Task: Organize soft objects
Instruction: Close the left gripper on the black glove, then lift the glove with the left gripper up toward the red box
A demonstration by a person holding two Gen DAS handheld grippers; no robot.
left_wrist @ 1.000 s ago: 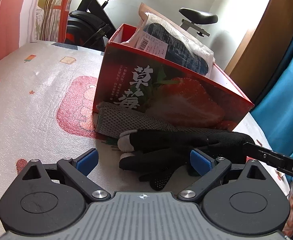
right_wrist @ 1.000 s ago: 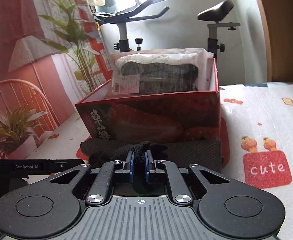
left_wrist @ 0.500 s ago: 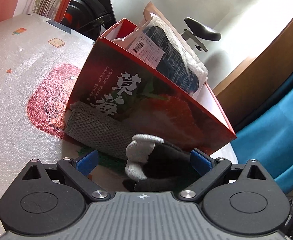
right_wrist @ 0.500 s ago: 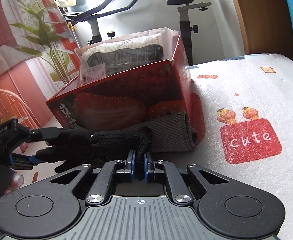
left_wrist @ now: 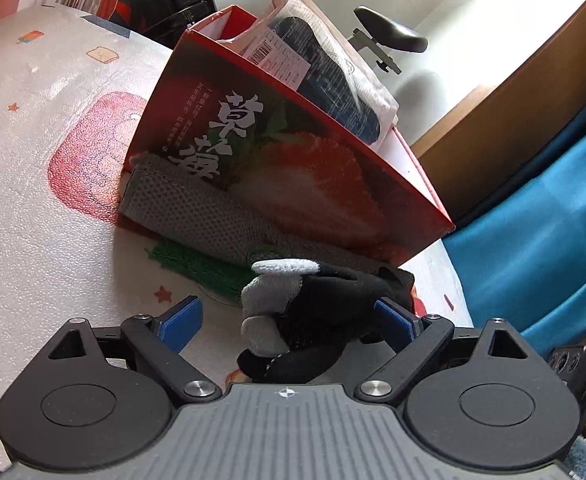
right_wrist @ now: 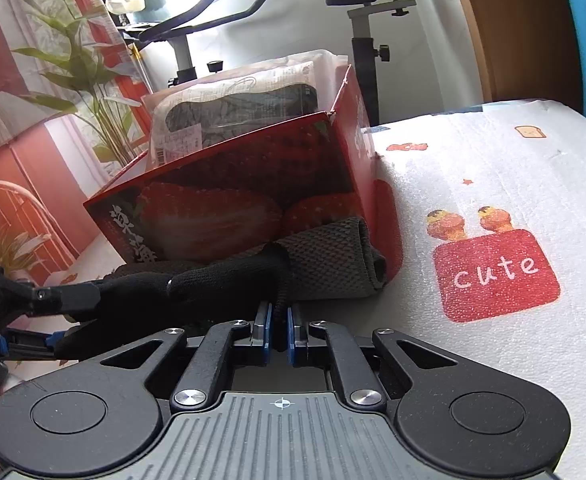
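Grips the cuff hem of the black glove (right_wrist: 213,284) with the right gripper (right_wrist: 279,320), pads clenched almost together on that thin edge. Shows the glove stretching away from this cuff toward the left, with its long axis across the view and about parallel to the front wall of the box.

Meets the other end of it in the left wrist view: grey fingertips and black palm lying between the jaws of the left gripper (left_wrist: 289,316). Has these jaws just closing a little, but not yet clamped. Leaves the pad on the left side of that view well apart from the grey fingertips, with the opposite pad at the black fabric or just beside it. So released for now, with the glove inside the opening. Cannot tell whether the glove rests on the counter (left_wrist: 33,160) or hangs just above it.

Judged from this: finger end nearer to the left hand, cuff end already with the right, so probably only a closing across the glove's width needed next.

Just behind the glove, a folded grey mesh cloth (left_wrist: 197,216) against the foot of the red strawberry box (left_wrist: 293,168). In the box, upright, a plastic packet (left_wrist: 325,68) with dark contents. Farther back, an exercise bike (right_wrist: 213,4).
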